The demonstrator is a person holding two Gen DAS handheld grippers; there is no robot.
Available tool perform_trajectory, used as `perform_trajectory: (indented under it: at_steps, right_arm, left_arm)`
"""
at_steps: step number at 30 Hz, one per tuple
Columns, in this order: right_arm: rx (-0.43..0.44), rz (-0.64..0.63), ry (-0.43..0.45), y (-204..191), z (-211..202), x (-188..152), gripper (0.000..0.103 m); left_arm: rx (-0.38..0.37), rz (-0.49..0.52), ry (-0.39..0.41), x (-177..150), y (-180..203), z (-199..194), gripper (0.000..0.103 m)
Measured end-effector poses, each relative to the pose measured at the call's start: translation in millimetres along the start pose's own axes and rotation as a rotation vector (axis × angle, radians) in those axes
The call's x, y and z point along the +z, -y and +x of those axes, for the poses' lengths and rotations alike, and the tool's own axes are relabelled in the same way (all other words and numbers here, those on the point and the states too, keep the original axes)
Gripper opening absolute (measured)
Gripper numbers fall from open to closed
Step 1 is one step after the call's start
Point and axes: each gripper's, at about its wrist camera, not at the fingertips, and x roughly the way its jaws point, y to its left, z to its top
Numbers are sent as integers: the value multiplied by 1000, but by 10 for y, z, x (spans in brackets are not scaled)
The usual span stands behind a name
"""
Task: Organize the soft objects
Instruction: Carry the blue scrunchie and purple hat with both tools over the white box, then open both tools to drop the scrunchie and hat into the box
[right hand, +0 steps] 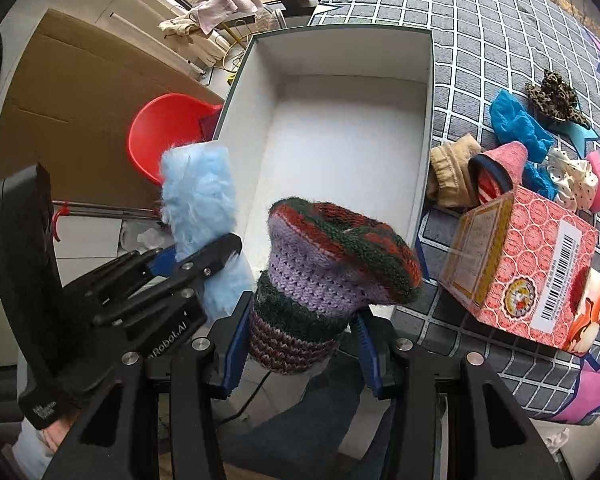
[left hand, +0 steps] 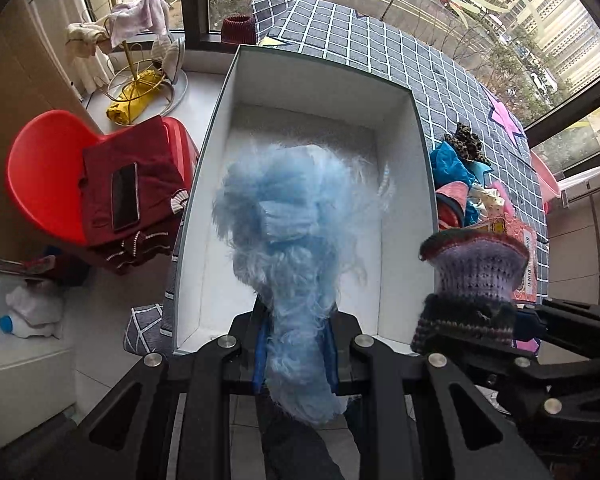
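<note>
- Fluffy light-blue fur piece (left hand: pixel 292 240) clamped in left hand-held gripper (left hand: pixel 296 344), standing up from the jaws, long axis along the fingers, hanging over the near end of the open white rectangular cardboard box (left hand: pixel 396 92).
- Striped purple, green and red knitted wool piece (right hand: pixel 324 264) clamped in right hand-held gripper (right hand: pixel 300 344), flared top pointing away from the jaws, at the box's near right corner.
- Key relation: box interior directly ahead of and below both loads; box long axis runs away from the grippers; left load looks further inside the rim.
- Box looks empty, white floor bare.
- Remaining soft things in a pile (right hand: pixel 540 152) on the grey checked cloth surface (right hand: pixel 500 40), right of the box, just behind a pink printed carton (right hand: pixel 532 272).
- Judgement: drop phase, most sorting ahead.
</note>
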Motion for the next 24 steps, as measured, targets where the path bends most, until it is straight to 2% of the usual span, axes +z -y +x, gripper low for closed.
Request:
perform_trajectory:
  at_steps: [21,22,24]
  right_arm:
    - [18,22,-9,38,125,136,48]
    - [21,23,-8,41,130,146,48]
    - [34,30,-10,51,144,166,49]
  left_arm:
    - [9,0,-14,34,-23,106,26]
    - [8,4,-15,34,-18,105,28]
    - [12,11,-13,29,-6,95,39]
